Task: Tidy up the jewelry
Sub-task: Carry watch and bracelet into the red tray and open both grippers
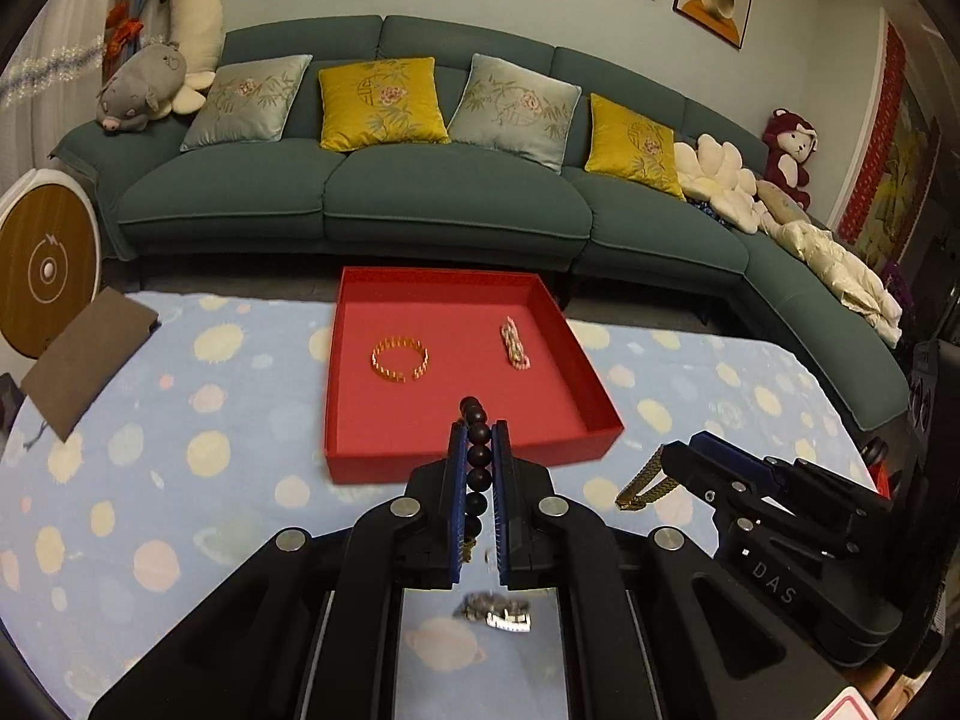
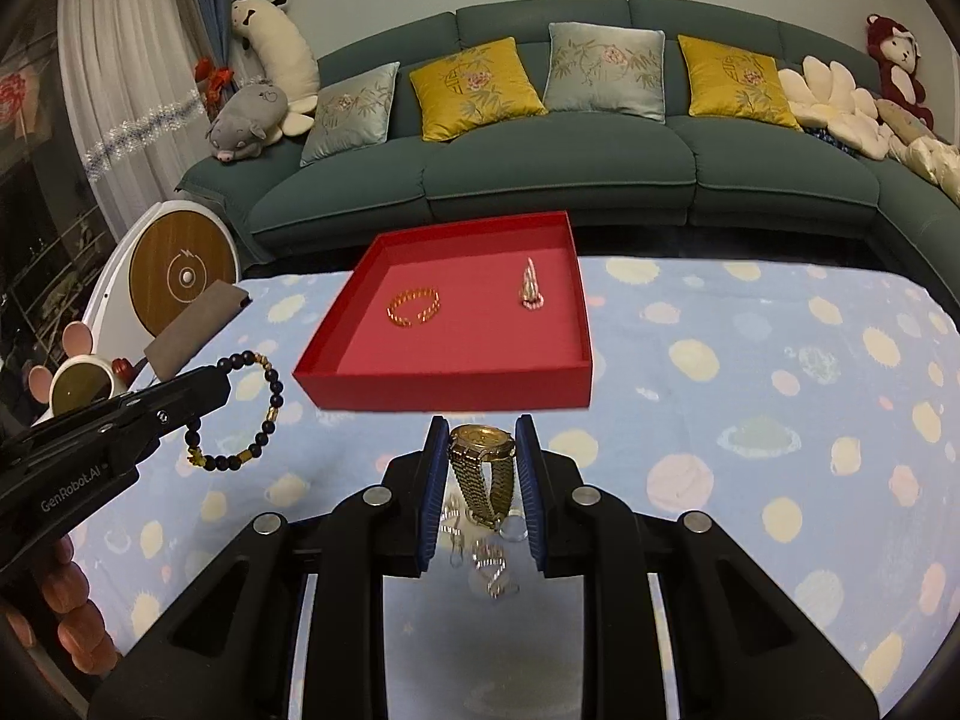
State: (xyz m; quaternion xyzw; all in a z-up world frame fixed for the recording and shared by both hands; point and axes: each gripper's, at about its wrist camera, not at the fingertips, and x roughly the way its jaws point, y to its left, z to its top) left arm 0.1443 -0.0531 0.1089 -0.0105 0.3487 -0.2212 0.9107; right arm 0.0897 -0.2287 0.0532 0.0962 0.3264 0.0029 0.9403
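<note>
A red tray [image 1: 591,429] [image 2: 444,396] stands on the spotted blue table. Inside it lie a gold bracelet [image 1: 399,359] [image 2: 413,306] and a pink beaded piece [image 1: 515,345] [image 2: 531,285]. My left gripper [image 1: 479,429] is shut on a dark bead bracelet [image 1: 477,456] [image 2: 264,414], held above the table in front of the tray's near wall. My right gripper [image 2: 482,426] is shut on a gold watch [image 2: 483,468] [image 1: 642,483], held just before the tray's near wall. Silver jewelry [image 1: 498,612] [image 2: 480,552] lies on the table below the grippers.
A brown pouch [image 1: 84,354] [image 2: 192,330] lies at the table's left edge. A round wooden-faced appliance [image 1: 45,270] [image 2: 180,270] stands beyond it. A green sofa [image 1: 420,198] with cushions and plush toys runs behind the table.
</note>
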